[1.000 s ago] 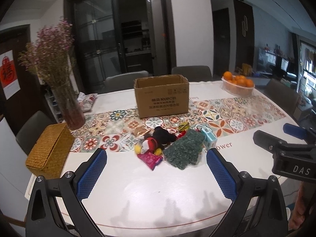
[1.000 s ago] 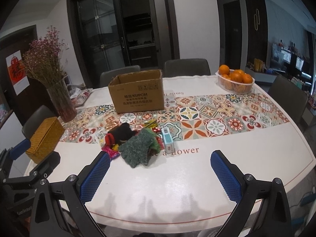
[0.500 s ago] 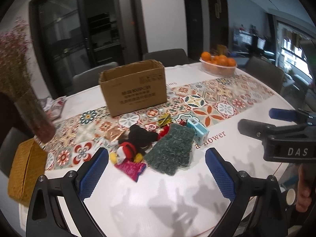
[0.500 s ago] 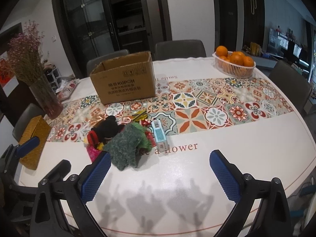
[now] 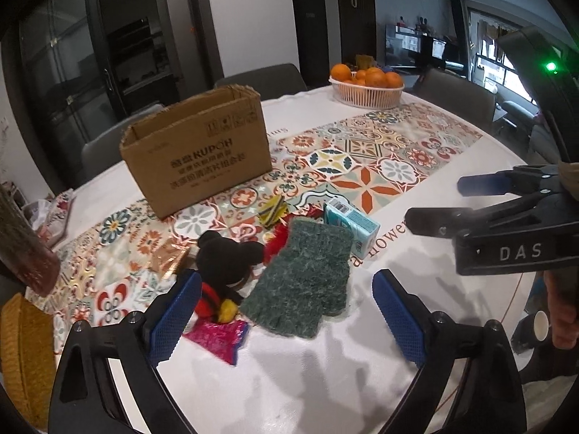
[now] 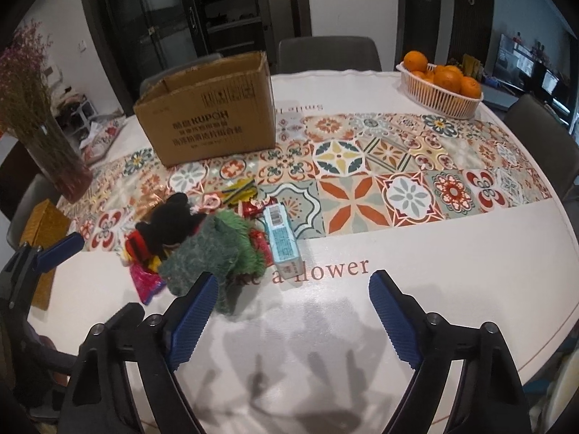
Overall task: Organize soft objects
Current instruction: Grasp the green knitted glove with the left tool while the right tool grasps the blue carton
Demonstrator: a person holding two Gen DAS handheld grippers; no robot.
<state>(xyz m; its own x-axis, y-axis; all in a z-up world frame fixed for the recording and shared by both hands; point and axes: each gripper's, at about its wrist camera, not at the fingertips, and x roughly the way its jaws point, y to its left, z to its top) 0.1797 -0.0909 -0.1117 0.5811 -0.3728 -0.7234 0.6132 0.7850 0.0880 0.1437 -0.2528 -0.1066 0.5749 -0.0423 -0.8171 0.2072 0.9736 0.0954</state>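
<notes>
A green knitted glove lies in a pile on the white table, beside a black and red plush mouse, a pink foil packet and a light blue carton. An open cardboard box stands behind the pile. My left gripper is open and empty, just in front of the pile. My right gripper is open and empty, in front of the pile to its right; it also shows in the left wrist view.
A basket of oranges stands at the far right. A vase of dried flowers and a woven yellow box stand at the left. A tiled runner crosses the table. Chairs ring it.
Both grippers have moved forward and down toward the pile, which now looks larger and closer. Both stay open and empty.
</notes>
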